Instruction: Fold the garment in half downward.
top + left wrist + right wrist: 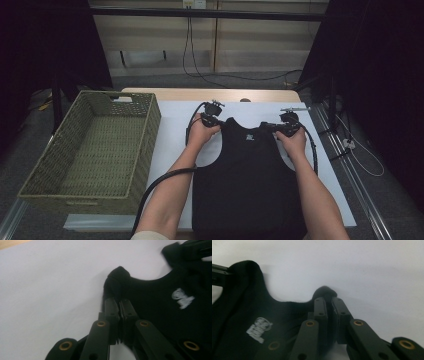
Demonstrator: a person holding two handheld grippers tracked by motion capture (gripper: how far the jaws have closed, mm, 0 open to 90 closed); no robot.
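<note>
While the black vest (248, 180) lies flat on the white sheet (170, 135) over the table (200, 94), I hold it at both shoulder straps. Left fingers (120, 301) are closed tight on the left strap (117, 281), fabric bunched above the tips. Right fingers (329, 300) are likewise clamped on the right strap (324, 292). Woven basket (95, 150) stands to the left, beside the sheet.
</note>
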